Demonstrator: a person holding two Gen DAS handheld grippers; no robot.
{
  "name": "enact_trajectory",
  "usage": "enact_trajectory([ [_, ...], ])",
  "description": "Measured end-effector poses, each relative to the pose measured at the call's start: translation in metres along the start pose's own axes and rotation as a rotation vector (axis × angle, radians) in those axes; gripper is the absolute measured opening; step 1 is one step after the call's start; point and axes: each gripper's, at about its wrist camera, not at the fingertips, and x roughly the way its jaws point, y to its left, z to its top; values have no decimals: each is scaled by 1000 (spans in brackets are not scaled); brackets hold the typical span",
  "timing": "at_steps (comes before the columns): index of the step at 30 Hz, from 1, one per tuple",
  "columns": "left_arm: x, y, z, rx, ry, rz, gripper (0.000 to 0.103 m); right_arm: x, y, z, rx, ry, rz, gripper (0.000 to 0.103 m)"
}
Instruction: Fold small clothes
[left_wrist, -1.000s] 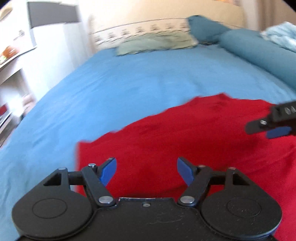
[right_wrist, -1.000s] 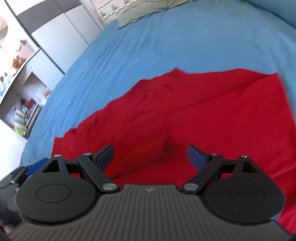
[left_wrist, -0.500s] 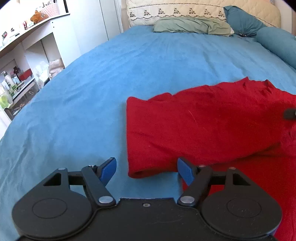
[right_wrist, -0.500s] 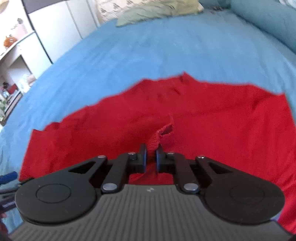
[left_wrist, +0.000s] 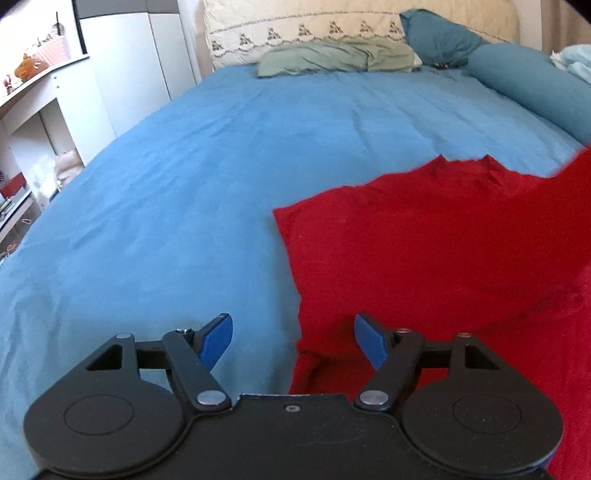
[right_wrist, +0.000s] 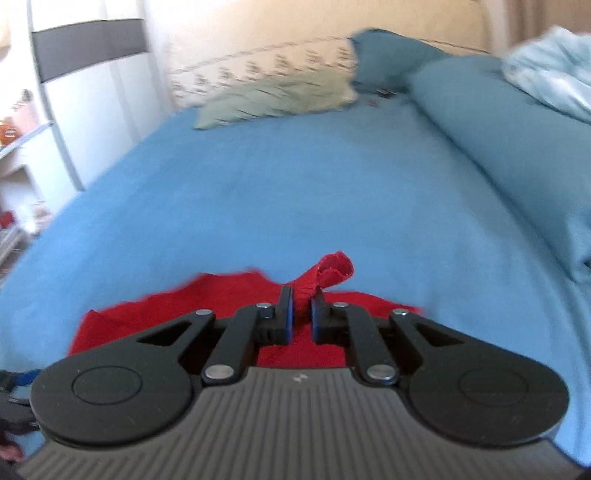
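While pillows (left_wrist: 336, 59) lie far, red garment (left_wrist: 424, 240) covers blue bedspread (left_wrist: 184, 203).

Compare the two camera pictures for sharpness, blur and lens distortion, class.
Left wrist view: sharp, with fisheye bending at the edges; the red garment and open left gripper read crisply. Right wrist view: motion-smeared pillows and wardrobe, though the right gripper, shut on red cloth, stays fairly sharp.

Wide bare stretches of the blue bedspread (left_wrist: 184, 206) are left open ahead and to the left of the red garment (left_wrist: 424, 240), while passage is bounded by the green pillow (left_wrist: 336, 57) at the head, the teal bolster (left_wrist: 532, 81) along the right, and the white shelves (left_wrist: 37, 122) beyond the left edge.
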Motion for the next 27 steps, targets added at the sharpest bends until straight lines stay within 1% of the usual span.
enact_trajectory([
  [3,6,2,-3,-26,24,3,78,14,-30,-15,58,45,-33,24],
  [5,8,9,-5,-66,34,5,80,20,-42,-25,92,63,-27,24],
  [7,9,13,-6,-84,41,0,80,23,-47,-31,103,65,-29,24],
  [9,5,15,-7,-78,39,9,80,27,-54,-39,109,64,-43,24],
  [13,-2,16,-15,-44,47,34,80,43,-66,-56,166,106,-61,24],
  [15,-3,16,-19,-36,54,12,80,41,-68,-61,188,99,-58,24],
  [17,0,14,-20,-28,60,12,80,35,-67,-59,190,77,-48,24],
  [19,7,10,-15,-21,57,31,80,32,-64,-57,183,63,-39,24],
  [21,13,8,-8,-36,41,46,80,33,-64,-53,172,62,-34,24],
  [23,15,11,-5,-55,31,93,81,34,-65,-54,166,74,-39,24],
  [27,14,22,-21,-97,75,160,82,44,-68,-64,187,124,-42,24],
])
